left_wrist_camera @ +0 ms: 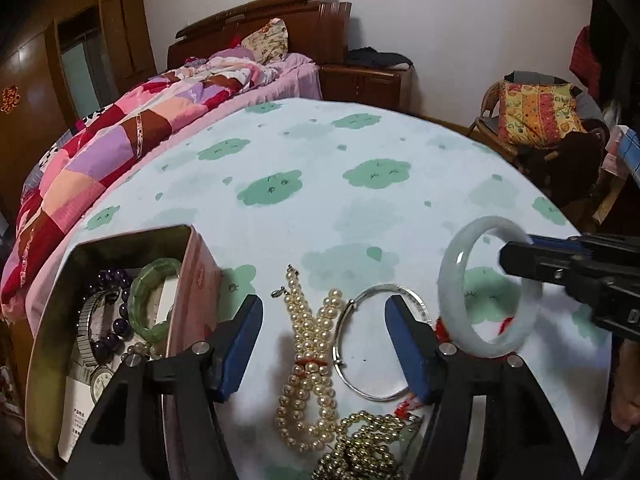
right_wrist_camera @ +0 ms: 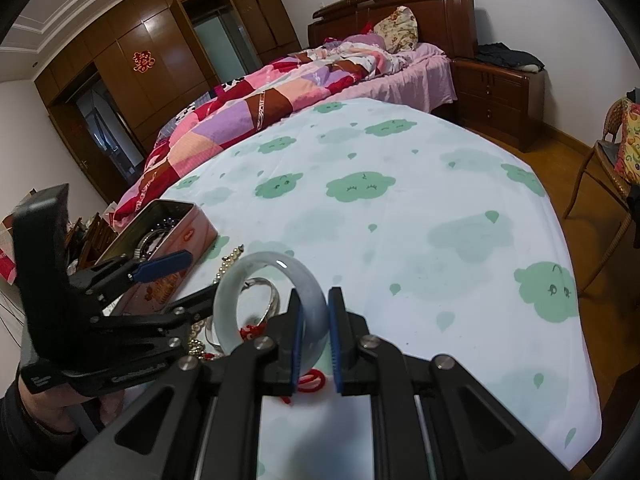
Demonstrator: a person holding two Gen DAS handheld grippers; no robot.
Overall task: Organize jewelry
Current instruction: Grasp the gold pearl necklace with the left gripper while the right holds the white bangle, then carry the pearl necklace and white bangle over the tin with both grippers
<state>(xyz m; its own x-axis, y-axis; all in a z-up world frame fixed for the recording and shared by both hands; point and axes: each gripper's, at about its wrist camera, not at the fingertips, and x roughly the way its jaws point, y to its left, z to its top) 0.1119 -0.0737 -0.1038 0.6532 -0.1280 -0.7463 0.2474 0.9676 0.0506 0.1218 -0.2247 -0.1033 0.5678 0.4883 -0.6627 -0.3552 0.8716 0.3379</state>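
My right gripper (right_wrist_camera: 316, 328) is shut on a pale white jade bangle (right_wrist_camera: 256, 276) and holds it upright above the table; the bangle also shows in the left wrist view (left_wrist_camera: 454, 276), with a red cord hanging below it. My left gripper (left_wrist_camera: 324, 344) is open and empty, low over a pearl necklace (left_wrist_camera: 308, 356) and a silver bangle (left_wrist_camera: 360, 344). A gold bead string (left_wrist_camera: 368, 444) lies nearer me. An open metal tin (left_wrist_camera: 52, 320) at the left holds a green bangle (left_wrist_camera: 148, 300), dark purple beads and watches.
The table has a white cloth with green cloud prints (left_wrist_camera: 360, 184). A bed with a patchwork quilt (left_wrist_camera: 120, 136) lies behind it at the left. A wicker chair with a cushion (left_wrist_camera: 536, 112) stands at the right, a wooden nightstand (right_wrist_camera: 500, 96) behind.
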